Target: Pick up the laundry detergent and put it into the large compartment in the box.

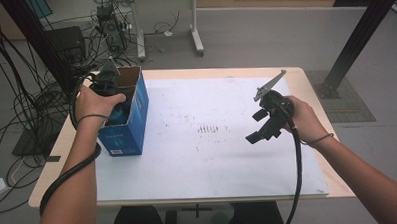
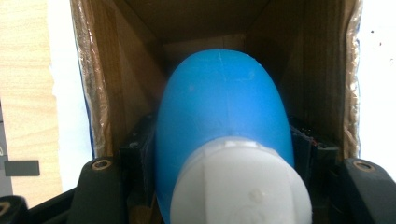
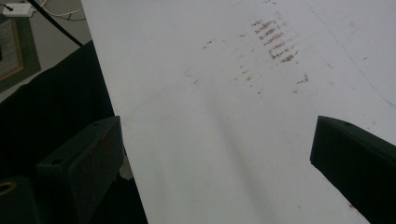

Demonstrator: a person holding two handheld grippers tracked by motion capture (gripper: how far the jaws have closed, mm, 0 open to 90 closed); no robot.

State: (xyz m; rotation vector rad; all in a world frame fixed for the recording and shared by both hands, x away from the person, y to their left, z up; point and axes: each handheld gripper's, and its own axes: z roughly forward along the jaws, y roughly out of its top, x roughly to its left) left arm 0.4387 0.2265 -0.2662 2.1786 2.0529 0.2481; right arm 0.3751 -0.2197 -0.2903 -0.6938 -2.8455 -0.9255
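Observation:
A blue bottle (image 2: pixel 219 107) with a white cap (image 2: pixel 238 186) sits between the jaws of my left gripper (image 2: pixel 219 149), which is shut on its sides. Gripper and bottle reach down into an open cardboard box (image 2: pixel 116 93) with brown inner walls. From the high view, this blue box (image 1: pixel 132 127) stands upright at the table's left, with my left gripper (image 1: pixel 117 106) in its open top and a bit of the bottle (image 1: pixel 119 115) showing. My right gripper (image 1: pixel 256 126) hovers open over the right part of the white mat (image 1: pixel 213 161), nothing between its jaws (image 3: pixel 215 154).
The white mat (image 3: pixel 224 93) covers most of the wooden table (image 1: pixel 62 142) and has faint reddish-brown marks (image 1: pixel 208 128) at its middle. Cables (image 1: pixel 16 113) lie on the floor to the left. A black frame post (image 1: pixel 354 41) rises at the far right.

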